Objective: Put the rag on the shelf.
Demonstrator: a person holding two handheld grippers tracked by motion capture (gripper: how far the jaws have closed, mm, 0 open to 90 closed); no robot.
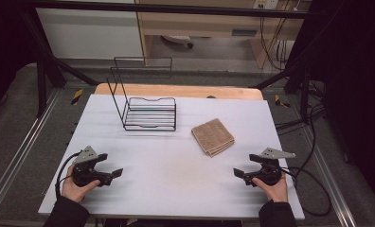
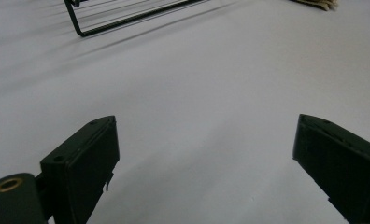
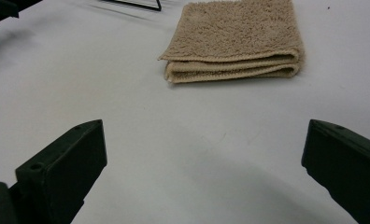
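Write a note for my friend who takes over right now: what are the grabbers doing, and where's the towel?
Left gripper: open, empty, low over the table's near left side.
Right gripper: open, empty, near right side.
Folded tan towel: flat on the table, right of centre, beyond the right gripper.
Black wire rack: farther back, left of the towel, nothing in it.
Done: nothing yet.
Left: likely pick up the towel.

No legible text or labels anywhere
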